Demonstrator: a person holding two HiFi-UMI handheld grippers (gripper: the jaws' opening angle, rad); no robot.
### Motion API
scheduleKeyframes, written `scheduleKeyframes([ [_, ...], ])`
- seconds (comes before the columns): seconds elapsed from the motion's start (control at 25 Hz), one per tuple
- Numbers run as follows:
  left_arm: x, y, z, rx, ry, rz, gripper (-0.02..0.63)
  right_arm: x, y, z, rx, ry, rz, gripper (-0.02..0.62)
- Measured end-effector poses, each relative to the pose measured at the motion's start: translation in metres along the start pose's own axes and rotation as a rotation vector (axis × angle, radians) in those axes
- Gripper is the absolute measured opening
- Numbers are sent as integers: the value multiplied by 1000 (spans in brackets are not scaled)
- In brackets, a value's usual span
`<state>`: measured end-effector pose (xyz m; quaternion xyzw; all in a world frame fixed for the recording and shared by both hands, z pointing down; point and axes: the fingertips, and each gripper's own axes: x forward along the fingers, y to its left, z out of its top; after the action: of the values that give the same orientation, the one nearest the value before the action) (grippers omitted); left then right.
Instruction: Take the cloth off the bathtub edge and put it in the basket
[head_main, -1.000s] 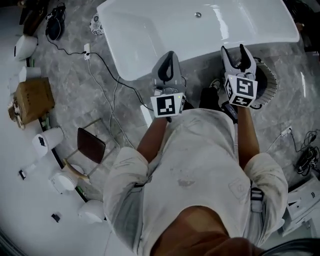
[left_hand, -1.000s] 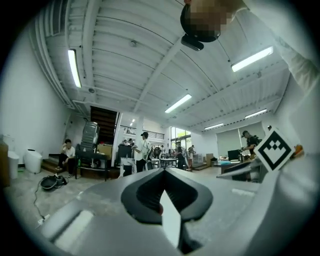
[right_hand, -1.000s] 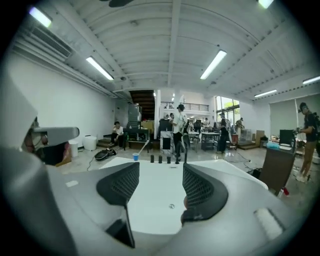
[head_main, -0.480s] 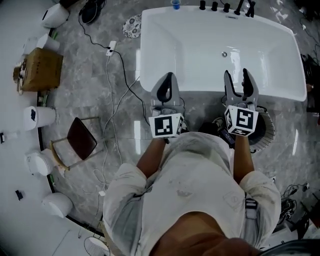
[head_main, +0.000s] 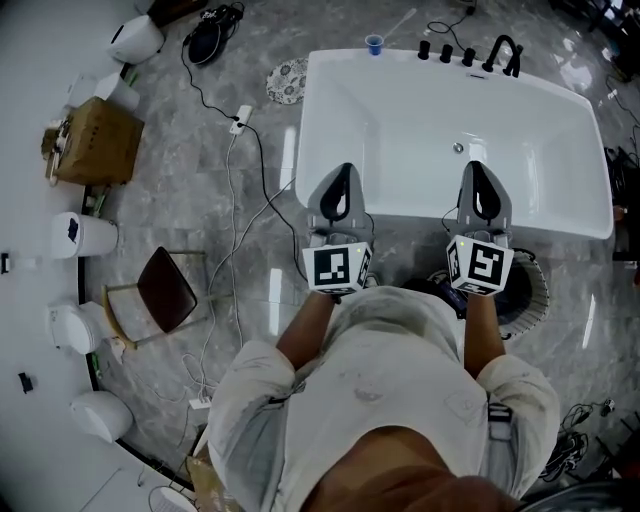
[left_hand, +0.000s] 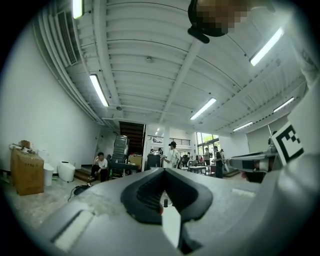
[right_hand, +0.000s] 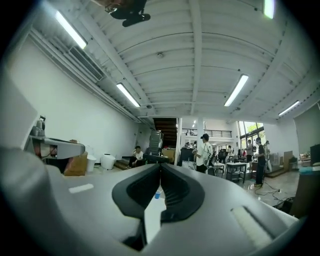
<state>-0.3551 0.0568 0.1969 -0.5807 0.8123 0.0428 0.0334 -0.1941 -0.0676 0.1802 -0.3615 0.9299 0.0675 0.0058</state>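
Holding both grippers level, side by side, over the near edge of the bathtub (head_main: 520, 120); the person stands right against it.

- left gripper (head_main: 341, 175): jaws together, tips meeting, nothing between them. Its own view confirms this, with the pads closed along the centre line (left_hand: 162, 172).
- right gripper (head_main: 479, 172): jaws have just been closing and now meet. Nothing is between them in its own view (right_hand: 160, 167).
- marker cubes sit at the near end of each gripper, left cube (head_main: 337, 267) and right cube (head_main: 478, 265), just above the person's forearms.
- basket (head_main: 537, 285): on the floor at the near right of the tub, just below the right gripper. Only its ribbed rim shows; the rest is covered by the gripper and arm.
- cloth: cannot make it out in any view. What shows of the basket's inside is dark and mostly hidden, so I can't tell whether it lies there.
- tub far rim: a row of dark taps (head_main: 470, 55), with a blue cup (head_main: 374, 44) to their left. The drain (head_main: 458, 148) is in the tub floor.
- floor, left side: cardboard box (head_main: 100, 145), chair (head_main: 165, 290), white cable (head_main: 232, 200) running to a power strip (head_main: 241, 118).

Both gripper views look across a hall, with ceiling lights and people far off.
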Motion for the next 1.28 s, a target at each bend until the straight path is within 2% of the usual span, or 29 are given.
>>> scheduleKeyframes([
  [0.76,7,-3,9,-3,-26,-24,2,5,12,10,-38,-10,27,2],
  [1.28,11,-5,2,-24,-16,-53,2,7,14,6,-44,11,5,2],
])
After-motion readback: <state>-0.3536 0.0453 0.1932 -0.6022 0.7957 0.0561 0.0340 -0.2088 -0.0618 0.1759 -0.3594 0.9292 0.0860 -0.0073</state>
